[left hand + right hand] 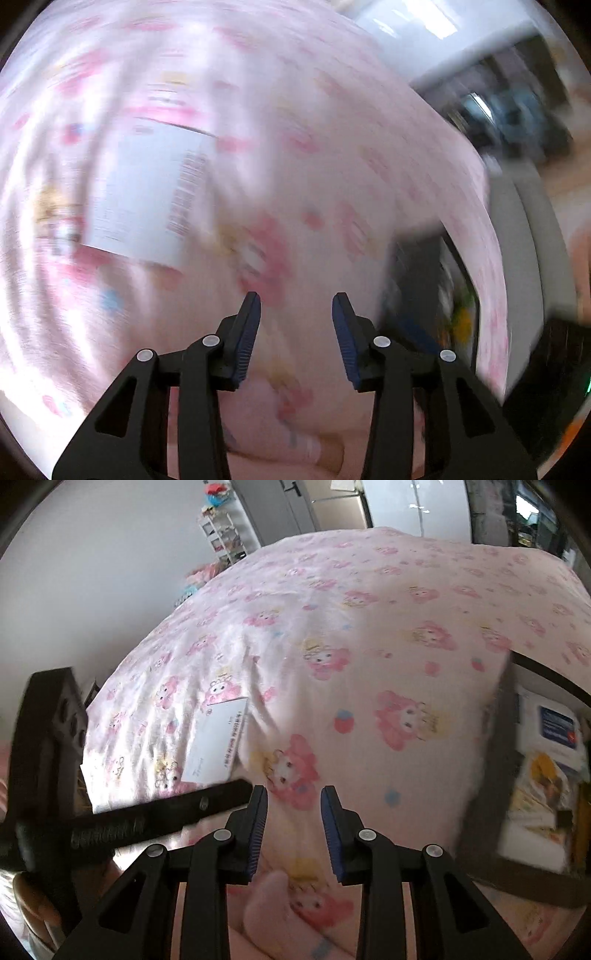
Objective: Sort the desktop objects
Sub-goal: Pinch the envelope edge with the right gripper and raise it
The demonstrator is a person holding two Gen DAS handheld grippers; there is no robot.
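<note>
A bed carries everything here, covered by a pale pink bedspread (369,635) printed all over with pink cartoon rabbit-like figures, small strawberries and blue dots. The cloth is rumpled, with folds running across its left half and a smoother stretch to the right. Directly on it lies a white box (218,738), flat, with a line of print along its right edge, set among the folds on the left part. In the left wrist view, heavily blurred, the same white box (147,195) shows on the bedspread (314,147).
</note>
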